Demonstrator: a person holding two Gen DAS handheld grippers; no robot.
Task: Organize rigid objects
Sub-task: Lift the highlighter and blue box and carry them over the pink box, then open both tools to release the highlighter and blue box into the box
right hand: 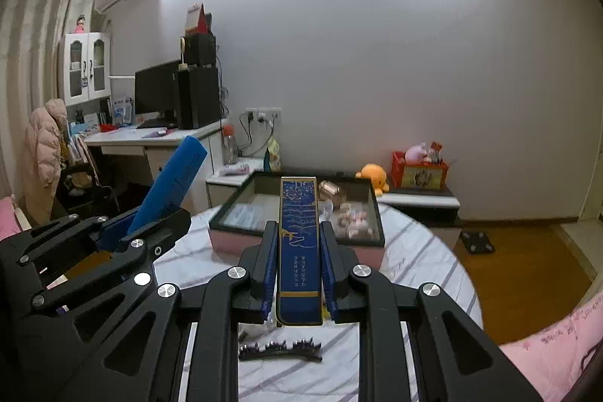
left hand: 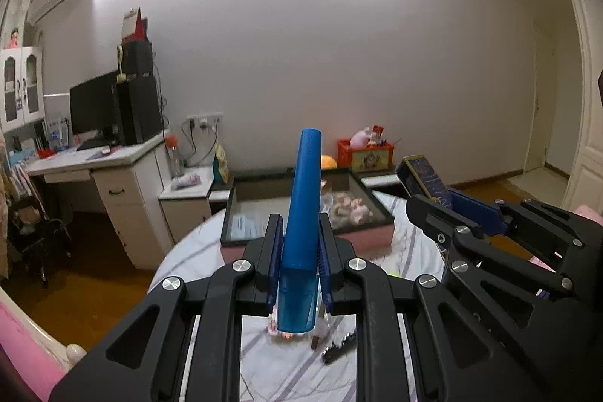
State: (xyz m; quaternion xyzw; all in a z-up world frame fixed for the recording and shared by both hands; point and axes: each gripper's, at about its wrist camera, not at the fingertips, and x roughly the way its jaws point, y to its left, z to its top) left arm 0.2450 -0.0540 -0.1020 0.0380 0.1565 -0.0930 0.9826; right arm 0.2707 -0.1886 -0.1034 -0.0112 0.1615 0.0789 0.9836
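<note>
- My left gripper (left hand: 300, 251) is clamped on a long blue case (left hand: 303, 213), its blue pads pressing both sides. The case has a clear blue lower end and sticks up and away from me, above the table.
- My right gripper (right hand: 298, 260) is closed on a dark blue flat box (right hand: 299, 243) with gold trim and gold print; the box runs straight out between the fingers, tilted slightly upward.
- In the left wrist view the right gripper shows at the right edge with its box; in the right wrist view the left gripper (right hand: 150, 225) appears at the left with its blue case (the two are side by side, apart).
- Below both grippers lies a round table (right hand: 422, 251) covered with a pale striped cloth.
- On the cloth just beneath my right gripper lies a dark hair comb clip (right hand: 280, 349) with a row of beads.
- Under the left gripper there is a small pinkish item (left hand: 282, 332) (mostly hidden by the case, I cannot tell what it is).
- At the far side of the table sits an open tray box (right hand: 226, 232) with a dark rim and pink wall; small pinkish figures (right hand: 352, 217) lie in its right part, a flat packet (right hand: 241, 213) in its left.
</note>
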